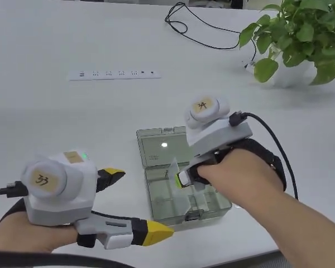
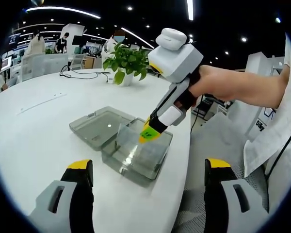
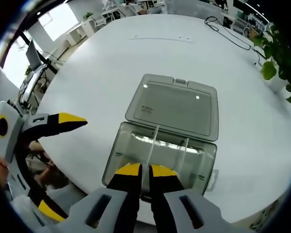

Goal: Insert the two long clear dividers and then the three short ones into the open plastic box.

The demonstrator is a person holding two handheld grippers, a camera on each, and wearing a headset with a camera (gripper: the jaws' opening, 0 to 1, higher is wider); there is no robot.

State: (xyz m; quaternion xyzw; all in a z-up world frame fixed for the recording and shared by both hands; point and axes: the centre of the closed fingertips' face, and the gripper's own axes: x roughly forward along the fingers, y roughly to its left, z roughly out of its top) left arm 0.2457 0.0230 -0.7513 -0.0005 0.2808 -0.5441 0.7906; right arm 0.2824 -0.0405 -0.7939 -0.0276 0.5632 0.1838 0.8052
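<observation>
The open grey-clear plastic box (image 1: pixel 156 192) lies near the table's front edge, its lid (image 1: pixel 159 146) folded back flat. My right gripper (image 1: pixel 181 178) points down into the box, shut on a clear divider (image 1: pixel 173 167) that stands upright inside. In the right gripper view the jaws (image 3: pixel 144 170) pinch the thin divider (image 3: pixel 152 145) edge-on over the box (image 3: pixel 206 167), where clear cross pieces show. The left gripper view shows the divider (image 2: pixel 123 141) under the right gripper (image 2: pixel 146 135). My left gripper (image 1: pixel 135 202) hangs open and empty, left of the box.
A white power strip (image 1: pixel 114 73) lies at the back left. A potted plant (image 1: pixel 298 33) and a black cable (image 1: pixel 201 28) are at the back right. The table's front edge runs just below the box.
</observation>
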